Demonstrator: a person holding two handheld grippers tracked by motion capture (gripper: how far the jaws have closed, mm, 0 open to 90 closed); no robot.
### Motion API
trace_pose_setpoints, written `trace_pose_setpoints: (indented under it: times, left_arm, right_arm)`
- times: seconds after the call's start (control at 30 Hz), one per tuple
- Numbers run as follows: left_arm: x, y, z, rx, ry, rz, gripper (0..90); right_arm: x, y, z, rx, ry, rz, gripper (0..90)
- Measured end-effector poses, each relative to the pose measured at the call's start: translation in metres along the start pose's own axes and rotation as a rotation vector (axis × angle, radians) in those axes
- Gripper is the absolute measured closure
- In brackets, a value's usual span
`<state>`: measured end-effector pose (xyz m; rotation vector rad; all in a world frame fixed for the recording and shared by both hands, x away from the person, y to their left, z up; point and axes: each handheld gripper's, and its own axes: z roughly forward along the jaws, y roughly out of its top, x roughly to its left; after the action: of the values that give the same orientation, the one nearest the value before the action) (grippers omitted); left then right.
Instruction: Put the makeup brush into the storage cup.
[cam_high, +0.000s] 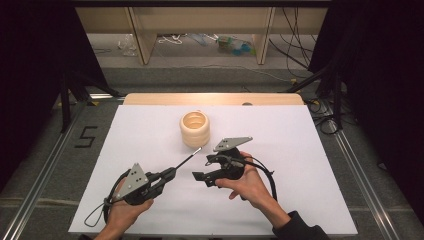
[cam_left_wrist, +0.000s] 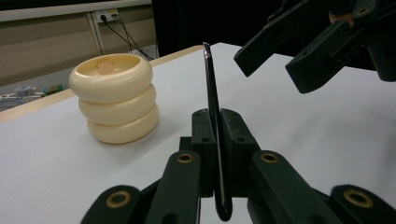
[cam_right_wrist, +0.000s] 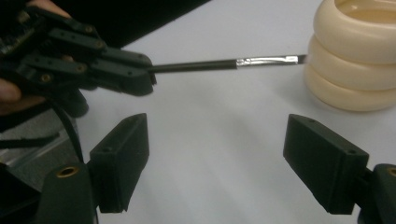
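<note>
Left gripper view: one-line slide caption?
Left gripper clamps a thin black brush upright beside a cream ribbed holder.

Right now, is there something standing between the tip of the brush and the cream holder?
Nothing visible. The left hand-held gripper holds the thin brush with its tip close beside the cream ringed holder. The open right hand-held gripper is off to the side.

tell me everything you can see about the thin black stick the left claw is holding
The thin black stick with a silvery metal band near its tip looks like a slim brush or pen-like tool. Its shaft is dark and glossy, and the far end carries a short shiny ferrule. The left claw is shut on its lower end, so it sticks out forward, raised off the white table. Its tip points at the cream three-ringed holder and sits right by its side; actual contact cannot be told.
</note>
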<state>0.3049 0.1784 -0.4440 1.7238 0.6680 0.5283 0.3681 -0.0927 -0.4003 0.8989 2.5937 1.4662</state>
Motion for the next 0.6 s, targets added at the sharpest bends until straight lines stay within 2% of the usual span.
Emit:
trace_pose_setpoints:
  times: [0.07,0.23,0.3,0.47,0.6]
  left_arm:
    - [-0.0008,0.0000,-0.0002,-0.003,0.002,0.001,84.8]
    - [-0.0033,0.0011,-0.0001,-0.021,0.002,0.001,84.8]
    - [-0.0039,0.0015,-0.0001,-0.025,0.001,0.003,84.8]
    - [-0.0063,0.0017,0.0003,-0.038,0.007,-0.006,84.8]
    - [-0.0072,0.0018,0.0010,-0.040,0.001,-0.003,84.8]
  right_arm:
    - [0.0007,0.0005,0.0009,-0.006,-0.011,0.009,22.4]
    - [-0.0001,-0.0008,0.0043,-0.031,0.031,0.047,22.4]
    - [-0.0007,-0.0009,0.0053,-0.036,0.029,0.047,21.7]
    - [-0.0012,-0.0003,0.0066,-0.072,0.049,0.086,21.5]
    - [-0.0016,0.0002,0.0079,-0.099,0.056,0.091,21.6]
